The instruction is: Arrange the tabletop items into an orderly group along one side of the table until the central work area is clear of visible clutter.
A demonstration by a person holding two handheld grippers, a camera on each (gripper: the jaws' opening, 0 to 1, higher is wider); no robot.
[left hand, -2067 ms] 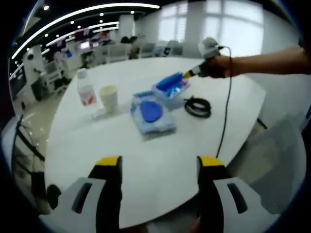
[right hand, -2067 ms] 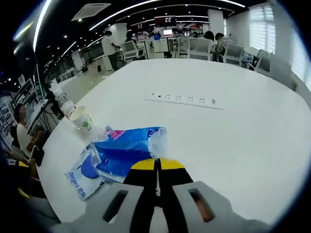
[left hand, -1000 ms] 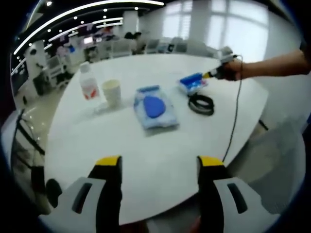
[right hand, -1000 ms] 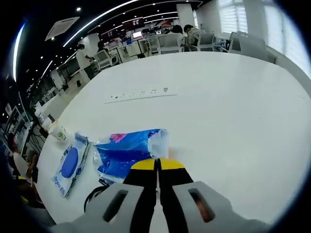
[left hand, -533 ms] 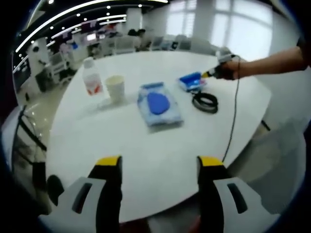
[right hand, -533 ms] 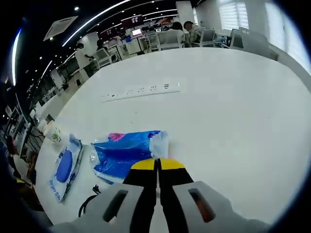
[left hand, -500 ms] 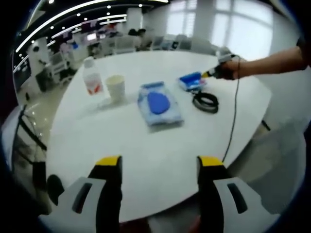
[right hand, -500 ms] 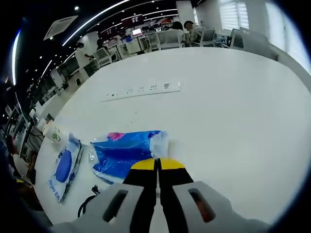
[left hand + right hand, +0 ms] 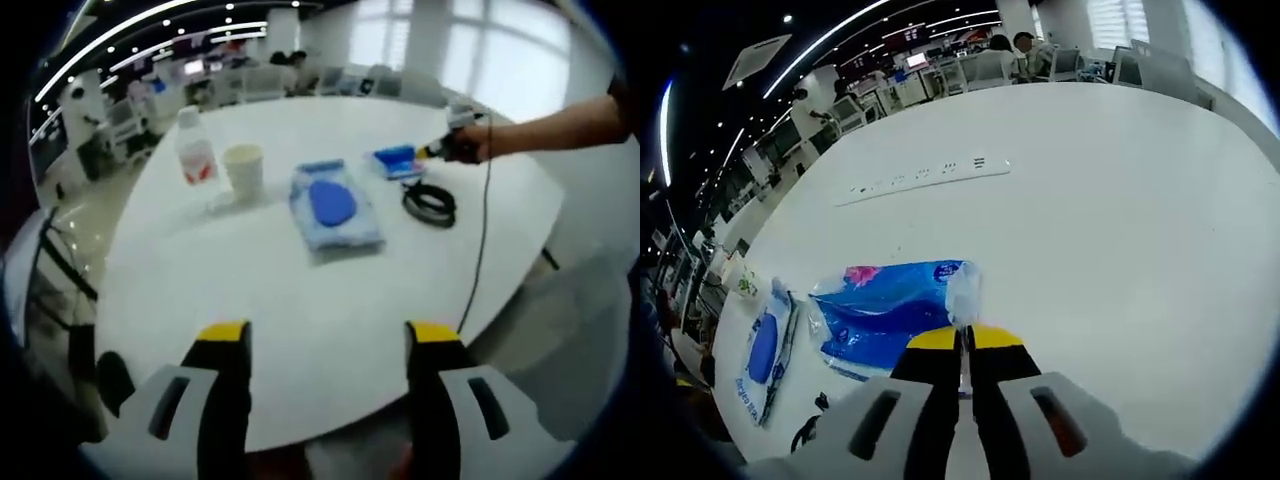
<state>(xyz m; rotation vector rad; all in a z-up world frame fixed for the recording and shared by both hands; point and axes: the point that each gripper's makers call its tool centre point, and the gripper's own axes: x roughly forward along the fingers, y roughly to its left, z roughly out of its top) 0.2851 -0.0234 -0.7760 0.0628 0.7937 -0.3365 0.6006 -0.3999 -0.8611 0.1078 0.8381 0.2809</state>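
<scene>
On the white round table [image 9: 250, 270] stand a clear bottle [image 9: 195, 150] with a red label and a paper cup [image 9: 243, 170]. Right of them lies a flat blue wet-wipes pack [image 9: 333, 205]. A black cable coil [image 9: 430, 200] lies further right. My left gripper [image 9: 327, 340] hovers open over the near table edge, holding nothing. My right gripper [image 9: 425, 153] comes in from the right, held by a person's hand, and is shut on the end of a blue tissue pack [image 9: 397, 160]. In the right gripper view, my right gripper [image 9: 960, 340] pinches the clear plastic end of that tissue pack [image 9: 890, 310], with the wipes pack [image 9: 765, 350] and the cup [image 9: 743, 280] to the left.
A white power strip [image 9: 925, 178] is set into the table beyond the tissue pack. A thin black cord [image 9: 480, 230] hangs from the right gripper over the table edge. Office chairs [image 9: 980, 65] and desks stand beyond the far edge.
The right gripper has dragged the blue tissue pack away from the wipes pack, toward the table's side beyond the cable coil. The left gripper stays open; its view has shifted slightly.
</scene>
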